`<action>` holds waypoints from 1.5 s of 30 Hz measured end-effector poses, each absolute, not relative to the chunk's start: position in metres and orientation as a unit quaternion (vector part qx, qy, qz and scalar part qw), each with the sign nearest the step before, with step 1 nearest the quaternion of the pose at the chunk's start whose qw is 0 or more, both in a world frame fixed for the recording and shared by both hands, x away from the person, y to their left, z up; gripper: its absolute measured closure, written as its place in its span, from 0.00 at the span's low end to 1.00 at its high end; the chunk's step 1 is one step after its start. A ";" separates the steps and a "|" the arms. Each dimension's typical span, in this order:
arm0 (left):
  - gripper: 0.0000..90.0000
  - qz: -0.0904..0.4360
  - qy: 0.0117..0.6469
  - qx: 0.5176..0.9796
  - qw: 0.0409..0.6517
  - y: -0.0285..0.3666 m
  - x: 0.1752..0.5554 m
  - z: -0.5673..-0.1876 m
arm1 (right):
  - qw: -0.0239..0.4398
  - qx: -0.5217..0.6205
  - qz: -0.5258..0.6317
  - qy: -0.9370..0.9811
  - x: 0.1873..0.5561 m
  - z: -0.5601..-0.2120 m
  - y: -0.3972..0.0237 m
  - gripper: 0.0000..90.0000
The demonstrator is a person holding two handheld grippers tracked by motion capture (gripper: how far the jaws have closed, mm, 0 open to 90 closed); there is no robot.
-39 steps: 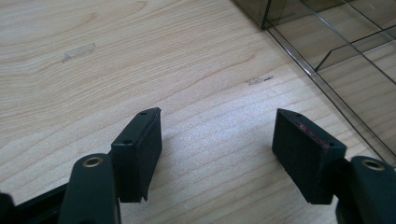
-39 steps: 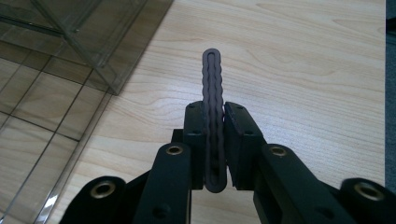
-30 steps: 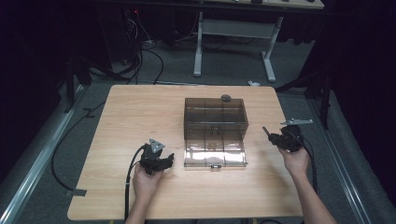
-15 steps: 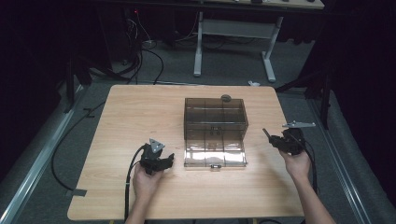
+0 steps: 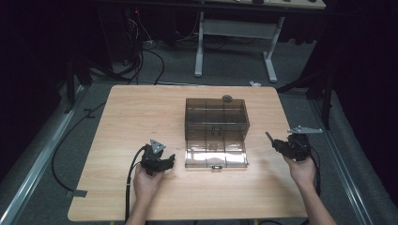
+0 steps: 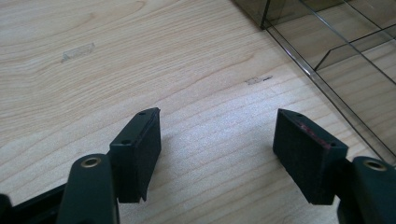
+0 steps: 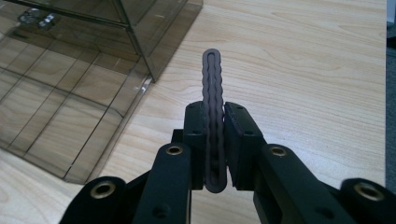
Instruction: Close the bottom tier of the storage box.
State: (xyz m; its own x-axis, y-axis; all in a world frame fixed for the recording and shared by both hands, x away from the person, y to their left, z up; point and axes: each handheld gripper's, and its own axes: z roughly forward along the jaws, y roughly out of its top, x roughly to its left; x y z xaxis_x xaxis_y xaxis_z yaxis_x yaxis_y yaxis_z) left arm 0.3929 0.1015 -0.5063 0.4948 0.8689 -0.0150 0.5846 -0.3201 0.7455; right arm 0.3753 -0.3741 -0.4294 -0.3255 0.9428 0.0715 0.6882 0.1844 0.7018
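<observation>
A light wooden surface [image 5: 141, 117] carries a clear smoky plastic compartment box [image 5: 216, 117] at its middle, its lid [image 5: 216, 152] folded flat toward the person. To its right, the right gripper [image 7: 215, 116] has its jaws clamped on a dark ridged rubber band [image 7: 214, 93], held upright above the wood, near the box's corner. Left of the lid, the left gripper [image 6: 217, 140] rests low with jaws wide apart, nothing between them.

Occlusions | I see the dark ridged strip [image 7: 214, 107] partly hidden between the right gripper [image 7: 214, 140] pads | clear compartment box [image 6: 336, 51] cut off by the left gripper view's edge | small round object [image 5: 227, 98] behind box too small for me to identify
</observation>
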 end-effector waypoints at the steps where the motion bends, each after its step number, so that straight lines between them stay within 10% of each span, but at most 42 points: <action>1: 0.37 0.199 0.461 0.788 0.357 0.101 0.393 -0.506 | 0.194 0.547 0.329 0.745 0.375 -0.429 -0.374 0.88; 45: 0.36 0.199 0.462 0.788 0.356 0.101 0.393 -0.506 | 0.179 0.493 0.379 0.763 0.327 -0.422 -0.336 0.88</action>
State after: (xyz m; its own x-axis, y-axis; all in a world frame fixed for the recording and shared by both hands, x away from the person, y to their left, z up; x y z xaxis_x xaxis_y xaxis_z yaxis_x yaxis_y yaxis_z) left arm 0.3927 0.1015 -0.5063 0.4947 0.8690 -0.0147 0.5853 -0.3206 0.7447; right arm 0.3274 -0.3357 -0.4216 -0.4504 0.8872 0.0997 0.6157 0.2278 0.7543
